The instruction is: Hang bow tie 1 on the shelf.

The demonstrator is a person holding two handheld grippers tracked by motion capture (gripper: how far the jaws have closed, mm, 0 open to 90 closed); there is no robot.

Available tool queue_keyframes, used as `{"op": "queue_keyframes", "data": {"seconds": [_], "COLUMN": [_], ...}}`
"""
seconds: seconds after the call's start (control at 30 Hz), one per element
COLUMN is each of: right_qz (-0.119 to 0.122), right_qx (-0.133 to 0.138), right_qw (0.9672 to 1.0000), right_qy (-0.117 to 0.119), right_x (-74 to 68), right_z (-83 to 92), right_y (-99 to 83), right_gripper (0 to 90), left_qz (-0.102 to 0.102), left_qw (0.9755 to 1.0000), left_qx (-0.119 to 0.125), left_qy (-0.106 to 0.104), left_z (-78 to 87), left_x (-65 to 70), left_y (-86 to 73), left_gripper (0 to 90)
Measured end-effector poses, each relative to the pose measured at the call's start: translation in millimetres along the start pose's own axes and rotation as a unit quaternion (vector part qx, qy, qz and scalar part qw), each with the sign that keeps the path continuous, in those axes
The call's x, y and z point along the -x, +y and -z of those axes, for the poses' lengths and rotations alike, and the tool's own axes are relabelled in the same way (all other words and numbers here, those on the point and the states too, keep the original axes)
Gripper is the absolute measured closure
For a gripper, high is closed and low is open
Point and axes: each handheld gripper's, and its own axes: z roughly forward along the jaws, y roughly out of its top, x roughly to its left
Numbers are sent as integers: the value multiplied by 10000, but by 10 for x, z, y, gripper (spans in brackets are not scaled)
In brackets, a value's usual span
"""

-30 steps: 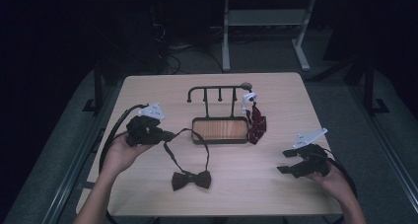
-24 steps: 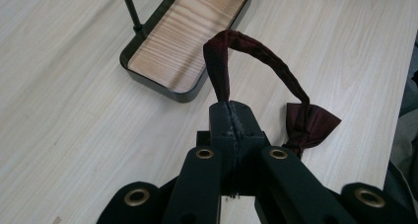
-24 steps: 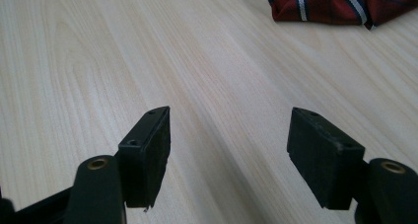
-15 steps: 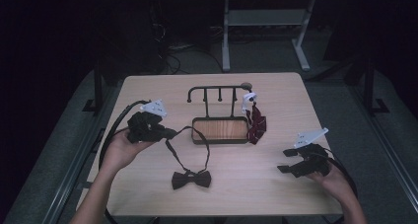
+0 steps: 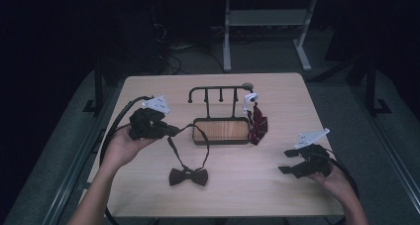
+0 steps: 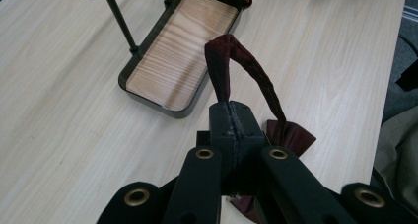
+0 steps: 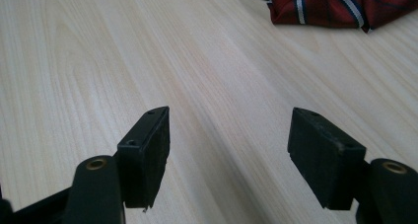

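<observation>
Since the earlier frames the left gripper (image 5: pixel 171 131) had lifted and drawn toward the frame's left, pulling the bow tie's strap (image 5: pixel 200 136) taut into a raised loop, while the right gripper (image 5: pixel 288 161) had barely shifted.

At the bottom of the high view, two forearms came in from the lower edge. The bow tie (image 5: pixel 188 176) lay flat on the table (image 5: pixel 148 195) in the lower centre, its dark knot resting on the wood and its strap rising up and left to the left gripper. In the left gripper view the jaws were pressed together on the dark red strap (image 6: pixel 224 66), which arched up from between them and fell back to the bow (image 6: pixel 291 135) at the lower right.

At the lower right of the high view the right gripper hovered low over the table with jaws spread; in its own view they stood wide apart over bare wood with nothing between them.

Farther off, at the centre, sat a dark-rimmed wooden tray (image 5: pixel 221 130) with a hook rack (image 5: pixel 218 89) rising from its far side. A striped red tie (image 5: pixel 256 123) hung at the rack's right end, draping beside the tray.
</observation>
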Motion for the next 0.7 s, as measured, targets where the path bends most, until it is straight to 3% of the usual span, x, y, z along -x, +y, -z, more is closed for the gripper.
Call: {"op": "queue_keyframes", "data": {"seconds": [0.37,0.7], "right_qz": [-17,-32], "right_qx": [12,6], "right_qw": [10000,10000], "right_qy": [-7,2], "right_x": [2,6], "right_z": [6,4], "right_y": [-3,-6], "right_gripper": [316,314], "left_qz": [61,155], "left_qw": [10000,9998], "left_qx": [15,84], "left_qy": [43,65], "left_z": [49,124], "left_x": [-53,-189], "left_y": [72,134], "left_gripper": [893,893]}}
